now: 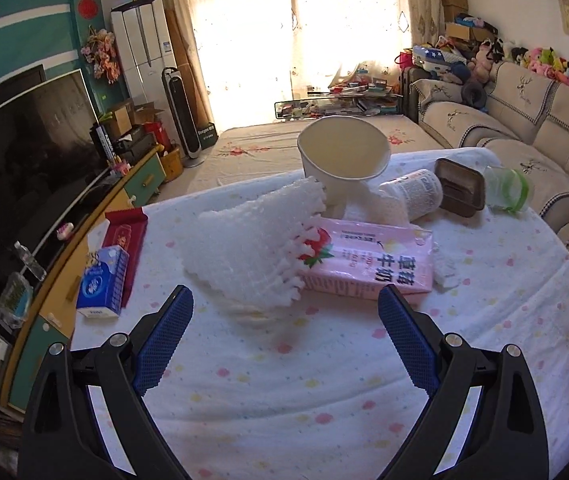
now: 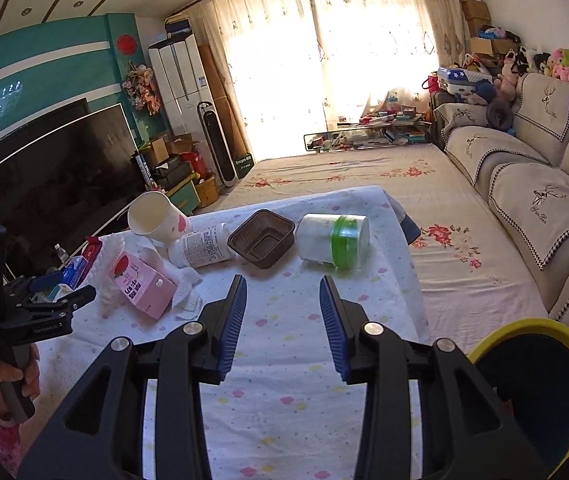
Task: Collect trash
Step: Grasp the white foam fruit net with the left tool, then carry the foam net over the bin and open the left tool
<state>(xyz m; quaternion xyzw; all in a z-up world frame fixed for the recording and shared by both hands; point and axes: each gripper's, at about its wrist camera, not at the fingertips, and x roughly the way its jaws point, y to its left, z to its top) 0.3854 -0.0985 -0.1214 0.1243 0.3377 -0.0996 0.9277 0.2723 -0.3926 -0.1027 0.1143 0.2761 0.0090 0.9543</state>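
Trash lies on a table with a dotted white cloth (image 1: 284, 380). My left gripper (image 1: 286, 300) is open and empty, just short of white foam netting (image 1: 244, 248) and a pink strawberry milk carton (image 1: 368, 260). Behind them are a tipped paper cup (image 1: 340, 160), a white bottle (image 1: 416, 194), a brown plastic tray (image 1: 460, 192) and a clear tub with a green band (image 1: 508, 190). My right gripper (image 2: 282, 290) is open and empty, a little short of the brown tray (image 2: 262, 240) and the tub (image 2: 334, 246). The carton (image 2: 142, 284), cup (image 2: 156, 216) and bottle (image 2: 200, 246) lie to its left.
A blue tissue pack (image 1: 102, 284) and a red packet (image 1: 126, 236) lie at the table's left edge. A crumpled tissue (image 2: 188, 300) lies beside the carton. A yellow-rimmed bin (image 2: 532, 392) stands at the right. A sofa (image 2: 544, 208) and a TV (image 2: 56, 184) flank the room.
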